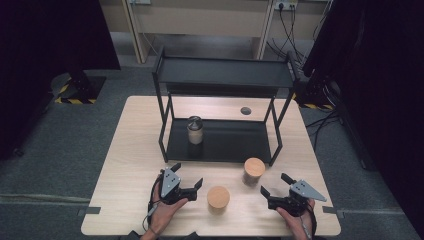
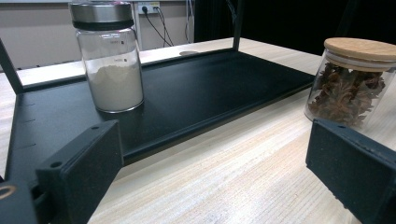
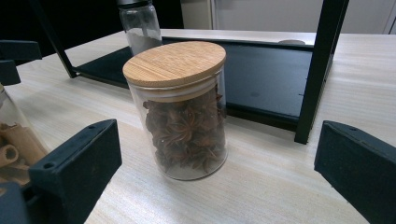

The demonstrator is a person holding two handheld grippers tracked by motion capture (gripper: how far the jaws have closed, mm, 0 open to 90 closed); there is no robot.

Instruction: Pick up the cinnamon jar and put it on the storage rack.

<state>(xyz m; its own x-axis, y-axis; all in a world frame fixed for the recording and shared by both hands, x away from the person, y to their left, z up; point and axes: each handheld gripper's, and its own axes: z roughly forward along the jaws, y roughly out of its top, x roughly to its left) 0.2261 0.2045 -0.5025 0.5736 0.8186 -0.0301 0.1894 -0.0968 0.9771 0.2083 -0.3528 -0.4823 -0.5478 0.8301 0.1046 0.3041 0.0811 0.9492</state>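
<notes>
A glass jar of star anise (image 1: 254, 170) with a wooden lid stands on the table in front of the black rack. My right gripper (image 1: 274, 184) is open just to its right and nearer to me; in the right gripper view the jar (image 3: 184, 112) stands ahead between the jaws (image 3: 217, 172), untouched. A second wooden-lidded jar (image 1: 218, 197), holding rolled sticks (image 3: 14, 140), stands between the two grippers. My left gripper (image 1: 187, 175) is open and empty (image 2: 215, 172), facing the rack's lower shelf (image 2: 210, 88). There stands a metal-lidded jar of white powder (image 2: 112, 60), also seen from above (image 1: 194, 130).
The black two-tier rack (image 1: 220, 72) takes up the middle and back of the wooden table (image 1: 130, 165); its front right post (image 3: 322, 70) rises close beside the star anise jar. A small round grommet (image 1: 245, 110) sits in the tabletop behind the rack.
</notes>
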